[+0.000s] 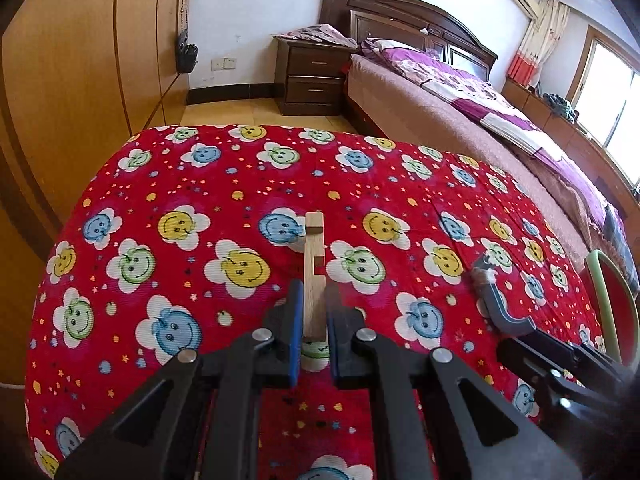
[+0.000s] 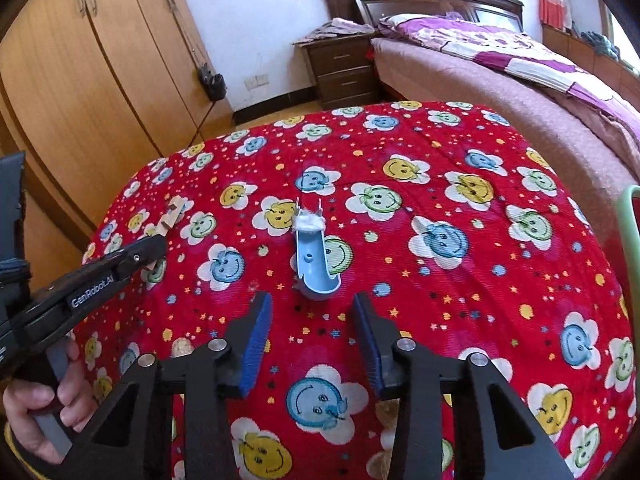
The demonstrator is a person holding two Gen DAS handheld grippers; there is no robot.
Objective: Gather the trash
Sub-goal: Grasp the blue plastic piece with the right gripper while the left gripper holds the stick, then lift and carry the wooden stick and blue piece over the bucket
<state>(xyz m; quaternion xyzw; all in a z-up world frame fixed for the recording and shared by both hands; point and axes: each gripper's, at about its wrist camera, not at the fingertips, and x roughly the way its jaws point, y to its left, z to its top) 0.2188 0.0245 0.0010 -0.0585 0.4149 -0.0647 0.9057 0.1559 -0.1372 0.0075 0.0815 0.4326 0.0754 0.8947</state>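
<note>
My left gripper point(image 1: 314, 292) is shut on a notched wooden stick point(image 1: 313, 268) that points away over the red smiley-flower cloth point(image 1: 200, 184). The stick also shows in the right wrist view point(image 2: 170, 216), held by the left gripper point(image 2: 154, 246). A curved blue plastic piece point(image 2: 314, 268) with a white fluffy wad point(image 2: 308, 222) at its far end lies on the cloth just ahead of my right gripper point(image 2: 312, 304), which is open and empty. The blue piece also shows in the left wrist view point(image 1: 500, 300), to the right.
A light green rim with a red inside point(image 1: 608, 300) stands at the table's right edge, also in the right wrist view point(image 2: 630, 220). A bed point(image 1: 460, 92), a nightstand point(image 1: 312, 76) and a wooden wardrobe point(image 1: 80, 60) lie beyond the table.
</note>
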